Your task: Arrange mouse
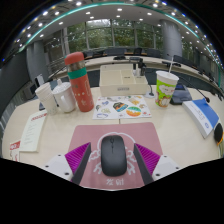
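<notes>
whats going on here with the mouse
A person's hand-held gripper is at a black mouse lying on a pink mat on the desk. The mouse sits between the open fingers, with a gap at each side, not clamped. Beyond it stand a red bottle, white mugs and a cup.

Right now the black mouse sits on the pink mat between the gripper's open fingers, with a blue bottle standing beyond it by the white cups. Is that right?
Not quite: the bottle is red with a green cap, not blue. The gripper view shows the rest as stated: the black mouse lies on the pink mat between the open gripper fingers, the white cups beside the bottle.
</notes>
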{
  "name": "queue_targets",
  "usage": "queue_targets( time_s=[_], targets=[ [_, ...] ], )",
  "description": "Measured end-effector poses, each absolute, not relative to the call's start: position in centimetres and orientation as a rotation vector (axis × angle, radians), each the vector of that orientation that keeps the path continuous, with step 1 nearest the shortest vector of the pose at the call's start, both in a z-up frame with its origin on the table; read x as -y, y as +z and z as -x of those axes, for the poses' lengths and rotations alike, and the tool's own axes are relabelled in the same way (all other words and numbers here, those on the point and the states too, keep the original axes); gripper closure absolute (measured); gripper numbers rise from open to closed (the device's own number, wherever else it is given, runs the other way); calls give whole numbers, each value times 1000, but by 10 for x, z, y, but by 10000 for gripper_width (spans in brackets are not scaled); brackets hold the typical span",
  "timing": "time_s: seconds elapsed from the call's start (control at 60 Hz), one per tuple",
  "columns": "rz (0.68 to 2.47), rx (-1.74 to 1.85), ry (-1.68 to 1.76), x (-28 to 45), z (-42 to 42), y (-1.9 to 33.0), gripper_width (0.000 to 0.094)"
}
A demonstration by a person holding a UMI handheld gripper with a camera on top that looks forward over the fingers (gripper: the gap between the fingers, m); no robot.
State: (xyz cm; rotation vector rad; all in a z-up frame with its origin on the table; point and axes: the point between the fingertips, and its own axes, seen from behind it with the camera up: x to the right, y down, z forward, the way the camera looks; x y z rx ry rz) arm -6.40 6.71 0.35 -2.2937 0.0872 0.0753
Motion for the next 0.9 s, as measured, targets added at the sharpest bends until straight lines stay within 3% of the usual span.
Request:
queue_targets(
  time_s=[0.2, 0.483, 0.717, 0.9],
  targets=[
    [2246, -49, -1, -11, 68, 71, 80],
    [2177, -88, -81, 125, 102, 165, 80],
    [2134, -102, -150, 225, 135, 200, 78],
    [2120, -113, -156, 263, 151, 209, 79]
  ],
)
